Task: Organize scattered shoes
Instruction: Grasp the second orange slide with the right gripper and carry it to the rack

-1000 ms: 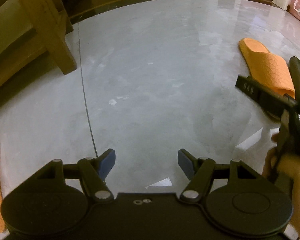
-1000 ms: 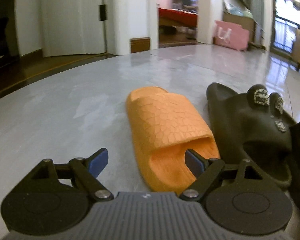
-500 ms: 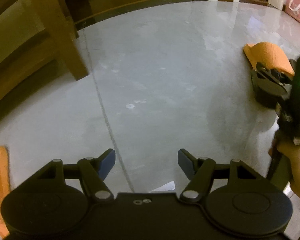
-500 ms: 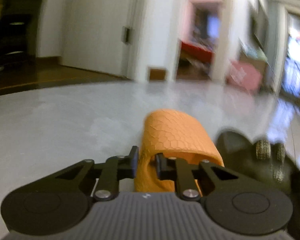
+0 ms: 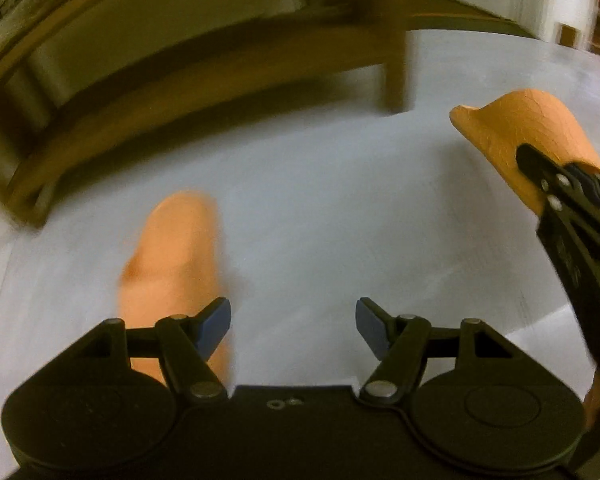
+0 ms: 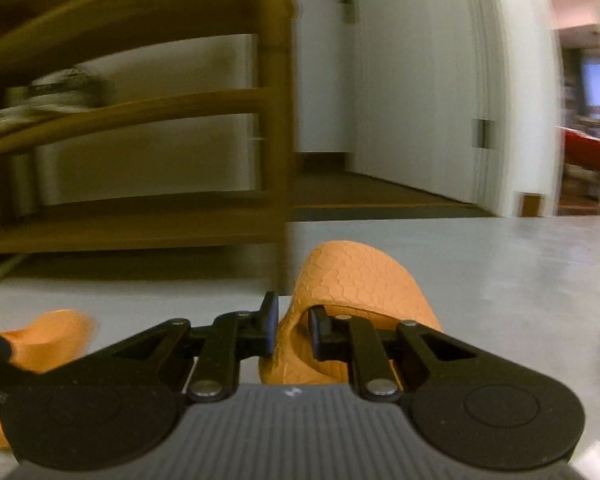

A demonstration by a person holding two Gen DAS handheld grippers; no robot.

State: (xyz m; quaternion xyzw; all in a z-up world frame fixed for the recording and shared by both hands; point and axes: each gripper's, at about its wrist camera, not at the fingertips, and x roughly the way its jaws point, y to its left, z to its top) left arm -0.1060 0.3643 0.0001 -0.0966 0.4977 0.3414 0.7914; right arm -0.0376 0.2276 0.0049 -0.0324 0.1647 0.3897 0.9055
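In the left wrist view, the wooden shoe rack (image 5: 204, 80) fills the upper left, its lowest rail and one upright leg reaching down to the grey floor (image 5: 340, 216). Below it, left of centre, the second orange slipper (image 5: 176, 264) lies flat on the floor, blurred, its near end just behind the left gripper (image 5: 293, 326). That gripper's jaws stand wide apart with nothing between them, the left finger overlapping the slipper's edge; it looks poised to take this slipper, though contact cannot be told. At the right edge, the right gripper (image 5: 556, 184) carries the held orange slipper (image 5: 528, 140) clear of the floor, toe pointing up and left.

In the right wrist view, the rack occupies the upper left with pale shoes on a middle shelf; the lying slipper shows as an orange blur at lower left. At centre, the jaws are clamped on the slipper's strap wall, one finger outside and one inside the opening, a hold that probably keeps the soft shoe from swinging. A white door (image 6: 416, 92) stands at upper right.

Open floor lies between the two slippers and in front of the rack, so there seems to be room to set the pair side by side. The rack's leg and low rail are the nearest edges to mind.
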